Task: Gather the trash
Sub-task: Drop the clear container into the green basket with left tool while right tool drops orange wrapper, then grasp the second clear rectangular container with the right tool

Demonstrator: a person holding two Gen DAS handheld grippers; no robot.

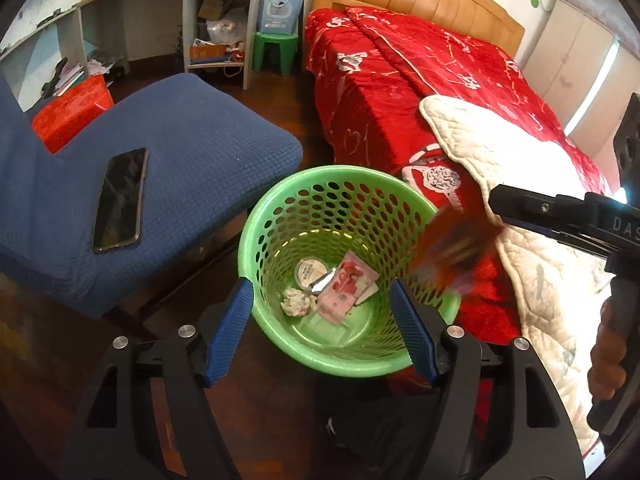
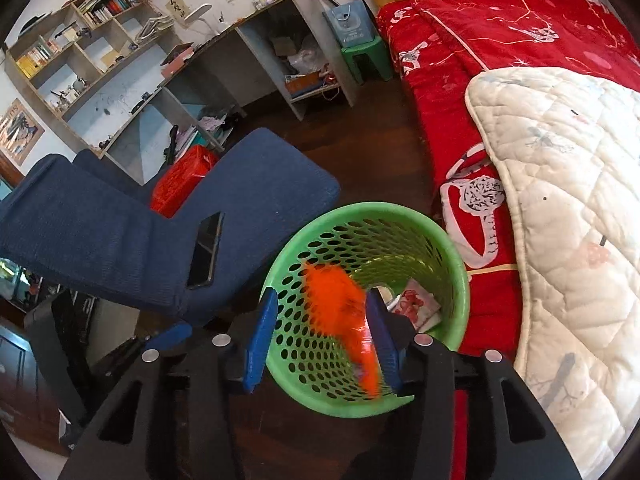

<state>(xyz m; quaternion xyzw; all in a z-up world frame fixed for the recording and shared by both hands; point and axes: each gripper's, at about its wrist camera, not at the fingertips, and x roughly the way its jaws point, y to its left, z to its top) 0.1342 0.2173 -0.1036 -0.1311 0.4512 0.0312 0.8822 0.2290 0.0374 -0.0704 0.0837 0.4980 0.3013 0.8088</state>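
Blurred orange wrapper (image 2: 344,304) between spread right gripper (image 2: 324,336) fingers, over green basket (image 2: 460,276)

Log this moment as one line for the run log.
step: dropping trash | right gripper: open, blurred orange wrapper over green perforated plastic basket | left gripper: open, empty, above basket | basket holds: pink packet, crumpled paper

The left gripper (image 1: 322,330) points steeply downward, its two blue fingers (image 1: 230,334) spread wide apart with nothing between them. The right gripper (image 2: 322,334) also tilts downward, its blue fingers (image 2: 262,340) parted. In the left wrist view, the right gripper's black body reaches in from the right edge, roughly level and pointing left, and the person's right hand (image 1: 608,354) wraps around its handle near the lower right edge.
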